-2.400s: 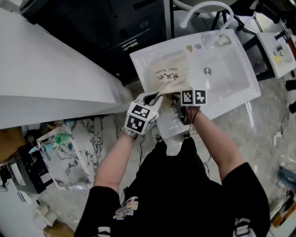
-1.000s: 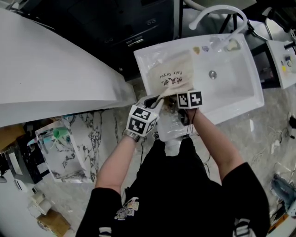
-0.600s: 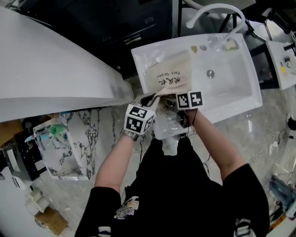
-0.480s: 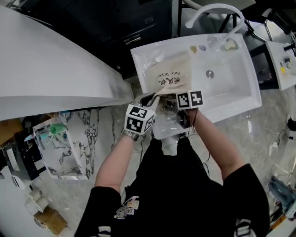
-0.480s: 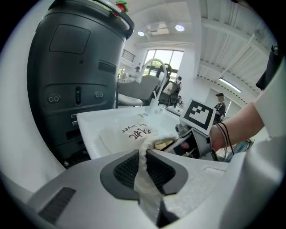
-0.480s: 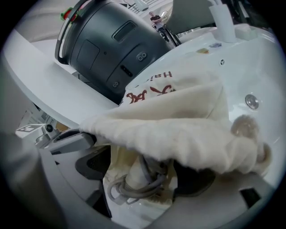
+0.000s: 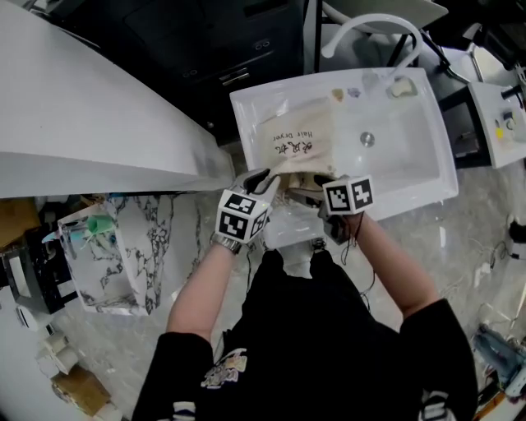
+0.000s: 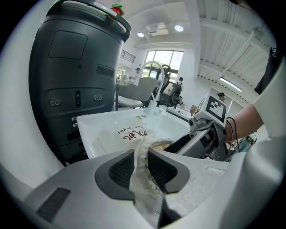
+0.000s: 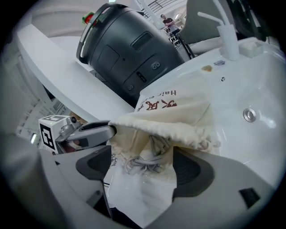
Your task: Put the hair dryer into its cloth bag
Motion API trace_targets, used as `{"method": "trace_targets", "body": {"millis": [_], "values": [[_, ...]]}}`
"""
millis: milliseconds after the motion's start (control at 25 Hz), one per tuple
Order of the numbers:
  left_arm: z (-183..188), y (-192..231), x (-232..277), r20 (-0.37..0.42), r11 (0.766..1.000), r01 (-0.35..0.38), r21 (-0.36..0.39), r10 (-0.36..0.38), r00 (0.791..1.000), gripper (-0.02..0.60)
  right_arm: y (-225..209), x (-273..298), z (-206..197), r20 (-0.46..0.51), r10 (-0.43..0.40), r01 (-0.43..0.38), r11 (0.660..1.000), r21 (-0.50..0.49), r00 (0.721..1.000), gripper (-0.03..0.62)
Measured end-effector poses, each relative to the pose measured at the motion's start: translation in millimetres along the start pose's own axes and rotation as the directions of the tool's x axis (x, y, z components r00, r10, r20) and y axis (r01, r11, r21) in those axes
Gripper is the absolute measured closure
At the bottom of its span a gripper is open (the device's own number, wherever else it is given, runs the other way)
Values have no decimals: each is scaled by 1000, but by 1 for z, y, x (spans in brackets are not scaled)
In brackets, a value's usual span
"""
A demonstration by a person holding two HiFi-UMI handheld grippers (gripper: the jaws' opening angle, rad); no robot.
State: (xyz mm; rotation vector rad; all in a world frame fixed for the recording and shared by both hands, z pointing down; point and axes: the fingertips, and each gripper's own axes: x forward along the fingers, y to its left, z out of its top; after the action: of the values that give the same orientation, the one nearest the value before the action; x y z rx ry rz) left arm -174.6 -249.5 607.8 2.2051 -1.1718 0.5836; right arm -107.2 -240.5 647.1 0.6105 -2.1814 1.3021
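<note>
The cream cloth bag (image 7: 296, 140) with dark print lies in the white sink (image 7: 427, 164), its mouth toward me. My left gripper (image 7: 267, 178) pinches the bag's rim; in the left gripper view the cloth (image 8: 142, 147) fills the narrow gap between the pads. Its jaws have just been opening a little, with the cloth still between them. My right gripper (image 9: 143, 170) has just been opening and now stands wide, just before the bag's mouth (image 9: 165, 129). The hair dryer's grey cord (image 9: 147, 163) lies coiled inside the mouth. The dryer's body is hidden in the bag.
A white faucet (image 7: 370, 25) arches over the sink's far side. A big dark grey machine (image 9: 129, 44) stands behind the sink at the left, beside a white curved counter (image 7: 82, 123). A clear box (image 7: 115, 263) stands on the floor at the left.
My right gripper has drawn back from the bag's mouth toward me, up and to the right, with its jaws spread wide. The left gripper stays at the rim.
</note>
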Motion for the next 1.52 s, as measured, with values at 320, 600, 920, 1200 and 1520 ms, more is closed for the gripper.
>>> {"method": "trace_targets", "body": {"millis": [320, 600, 920, 1200, 1520], "values": [[13, -22, -23, 67, 997, -75, -33, 77, 995, 460, 20, -57, 2, 59, 120, -110, 983, -144, 991, 203], [43, -59, -53, 203, 987, -148, -66, 159, 966, 445, 31, -116, 40, 258, 89, 28, 908, -419, 962, 534], [67, -105, -100, 348, 957, -267, -114, 290, 892, 443, 61, -170, 65, 347, 202, 15, 846, -533, 916, 595], [54, -125, -149, 389, 927, -341, -153, 374, 842, 443, 90, -178, 64, 329, 266, -21, 805, -593, 906, 597], [21, -132, -190, 389, 911, -370, -180, 412, 824, 443, 122, -168, 36, 312, 300, -66, 808, -586, 901, 597]]}}
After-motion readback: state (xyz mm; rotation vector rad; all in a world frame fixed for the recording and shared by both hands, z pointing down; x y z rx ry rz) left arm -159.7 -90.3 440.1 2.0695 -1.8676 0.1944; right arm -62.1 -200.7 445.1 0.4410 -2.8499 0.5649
